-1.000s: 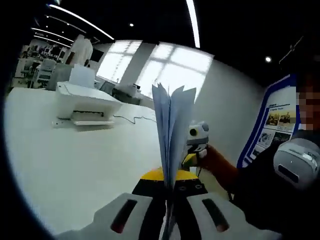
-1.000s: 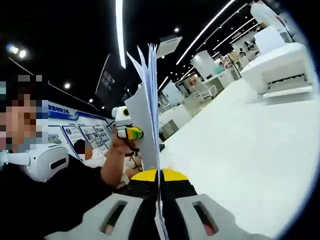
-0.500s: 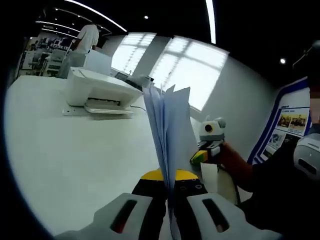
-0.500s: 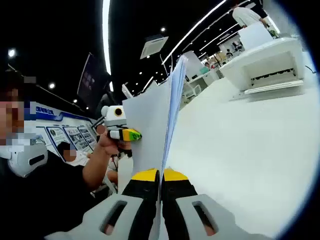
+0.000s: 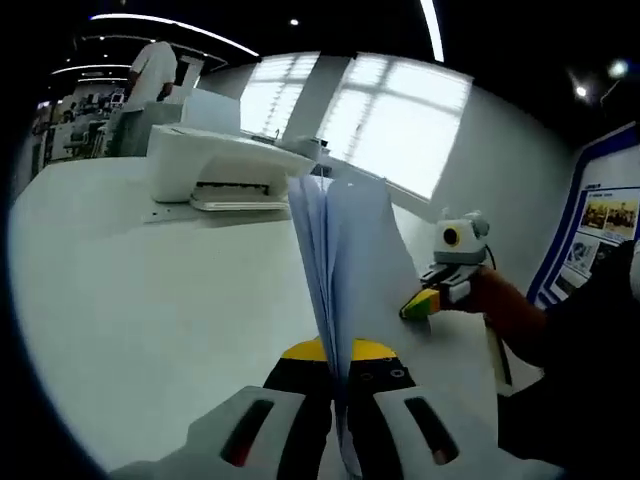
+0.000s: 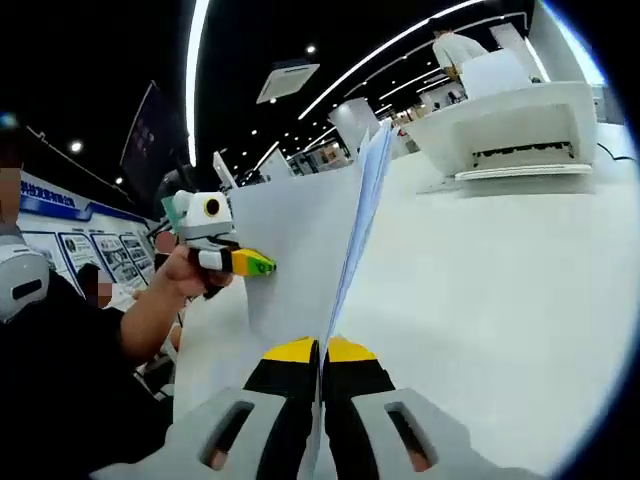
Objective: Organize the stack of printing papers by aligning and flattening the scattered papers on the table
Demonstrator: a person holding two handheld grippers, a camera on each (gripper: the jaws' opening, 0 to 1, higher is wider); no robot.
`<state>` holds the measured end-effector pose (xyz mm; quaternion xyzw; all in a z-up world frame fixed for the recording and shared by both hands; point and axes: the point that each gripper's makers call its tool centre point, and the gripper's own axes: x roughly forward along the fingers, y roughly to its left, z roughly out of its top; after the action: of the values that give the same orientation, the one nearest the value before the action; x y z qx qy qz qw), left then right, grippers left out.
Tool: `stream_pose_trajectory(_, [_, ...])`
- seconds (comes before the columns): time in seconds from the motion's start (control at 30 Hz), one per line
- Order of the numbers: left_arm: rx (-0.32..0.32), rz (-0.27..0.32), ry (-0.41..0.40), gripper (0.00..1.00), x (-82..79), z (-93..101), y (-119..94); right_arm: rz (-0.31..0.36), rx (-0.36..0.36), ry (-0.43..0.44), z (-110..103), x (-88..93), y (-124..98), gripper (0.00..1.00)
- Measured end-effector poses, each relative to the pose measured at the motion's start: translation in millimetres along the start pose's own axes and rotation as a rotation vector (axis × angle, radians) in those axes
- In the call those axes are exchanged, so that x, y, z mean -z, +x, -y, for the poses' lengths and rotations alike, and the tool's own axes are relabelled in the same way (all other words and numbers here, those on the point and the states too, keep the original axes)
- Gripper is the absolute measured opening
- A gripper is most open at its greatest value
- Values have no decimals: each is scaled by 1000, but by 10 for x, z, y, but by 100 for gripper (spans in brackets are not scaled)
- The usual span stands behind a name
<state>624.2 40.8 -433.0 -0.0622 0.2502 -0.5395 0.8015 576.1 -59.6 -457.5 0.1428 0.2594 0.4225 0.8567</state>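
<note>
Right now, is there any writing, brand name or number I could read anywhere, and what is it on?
None can be read.
Blue-bordered wall poster: small photos and lines of print, too blurred to read.
Blue wall boards: pale lettering on the blue band, too small and blurred.
Printer: no legible brand mark.
Paper sheets held in both grippers: blank on the sides that show.

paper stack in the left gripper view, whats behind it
Behind the paper stack a white printer sits on the table, with bright windows beyond. The sheets hide the printer's right end.
</note>
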Motion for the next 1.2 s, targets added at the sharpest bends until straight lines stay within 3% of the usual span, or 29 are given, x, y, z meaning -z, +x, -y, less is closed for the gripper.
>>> stream_pose_trajectory(0.67, [-119,-91,113,8,282,-157,189,-58,118,-41,258,197,154,0])
stream_pose_trajectory(1.2, [-169,-127,159,10,324,-336,242,-67,170,-116,289,246,188,2])
